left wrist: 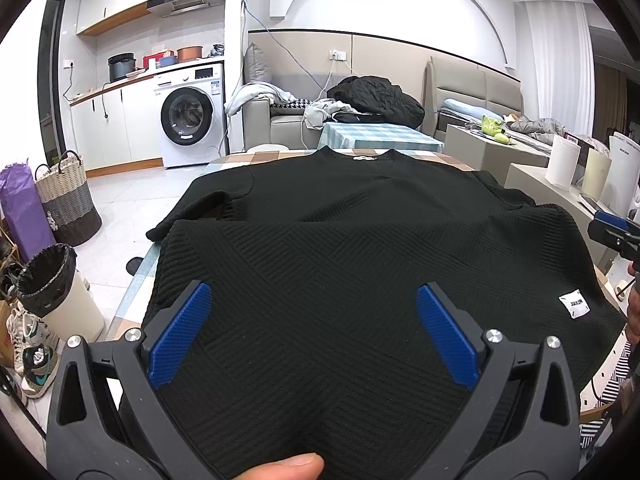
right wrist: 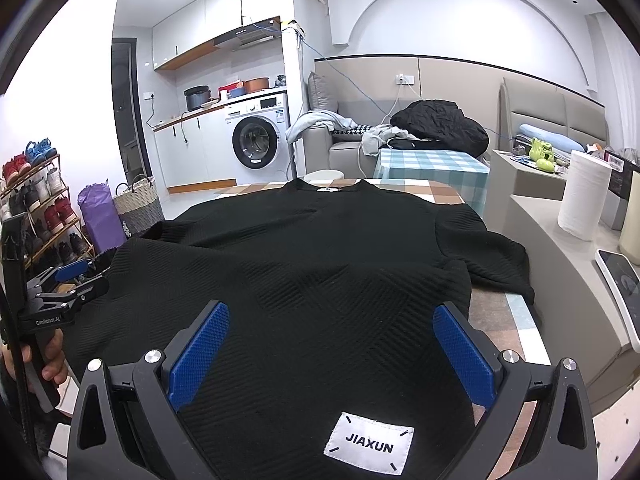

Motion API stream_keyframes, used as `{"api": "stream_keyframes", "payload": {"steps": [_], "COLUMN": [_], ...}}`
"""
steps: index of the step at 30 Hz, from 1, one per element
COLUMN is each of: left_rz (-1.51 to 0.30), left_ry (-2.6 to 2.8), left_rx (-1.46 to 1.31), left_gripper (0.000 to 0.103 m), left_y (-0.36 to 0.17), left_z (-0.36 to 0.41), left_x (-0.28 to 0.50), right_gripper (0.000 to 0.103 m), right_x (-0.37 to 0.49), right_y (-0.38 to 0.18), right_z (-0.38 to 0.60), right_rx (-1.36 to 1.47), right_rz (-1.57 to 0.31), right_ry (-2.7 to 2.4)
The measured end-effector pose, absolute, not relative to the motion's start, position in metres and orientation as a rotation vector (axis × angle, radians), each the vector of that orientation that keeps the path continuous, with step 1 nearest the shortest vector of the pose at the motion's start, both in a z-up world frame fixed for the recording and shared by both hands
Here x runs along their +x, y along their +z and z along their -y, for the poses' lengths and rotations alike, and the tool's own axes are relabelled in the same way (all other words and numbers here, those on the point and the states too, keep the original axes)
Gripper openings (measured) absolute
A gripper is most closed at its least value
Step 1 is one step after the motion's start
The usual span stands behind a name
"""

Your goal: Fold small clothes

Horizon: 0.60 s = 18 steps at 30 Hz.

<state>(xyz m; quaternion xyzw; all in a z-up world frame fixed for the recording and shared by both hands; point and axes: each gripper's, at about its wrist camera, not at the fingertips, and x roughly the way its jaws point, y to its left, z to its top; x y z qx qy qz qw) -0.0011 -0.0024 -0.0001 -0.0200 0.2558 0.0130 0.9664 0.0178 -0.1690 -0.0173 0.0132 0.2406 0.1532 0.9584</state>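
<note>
Sweater [left wrist: 360, 240] flat on table [right wrist: 496, 312] | left claw [left wrist: 314, 336] wide, empty | right claw [right wrist: 332, 354] wide, empty

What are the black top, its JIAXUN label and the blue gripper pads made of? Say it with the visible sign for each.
Black top: looks like a thick textured knit, matt, with raised ribs in diagonal blocks. JIAXUN label: seemingly woven white fabric, stitched on at the corners. Blue pads of the right hand-held gripper: probably rubber or moulded plastic, with a fine diamond grip pattern; which of the two is unclear.
</note>
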Motion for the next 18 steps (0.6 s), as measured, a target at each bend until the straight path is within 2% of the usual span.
{"api": "stream_keyframes", "payload": {"steps": [18], "left_rz": [-0.516], "left_ry": [0.026], "left_rx": [-0.036], "left_gripper": [0.102], "left_y": [-0.0001], "left_z": [0.0028], "left_x": [-0.0011], "right_gripper": [0.103], "right_x": [0.0188], "right_y": [-0.0173], "right_z": [0.1703], "right_rx": [0.026], "right_rz": [-0.488], "right_ry": [0.311]}}
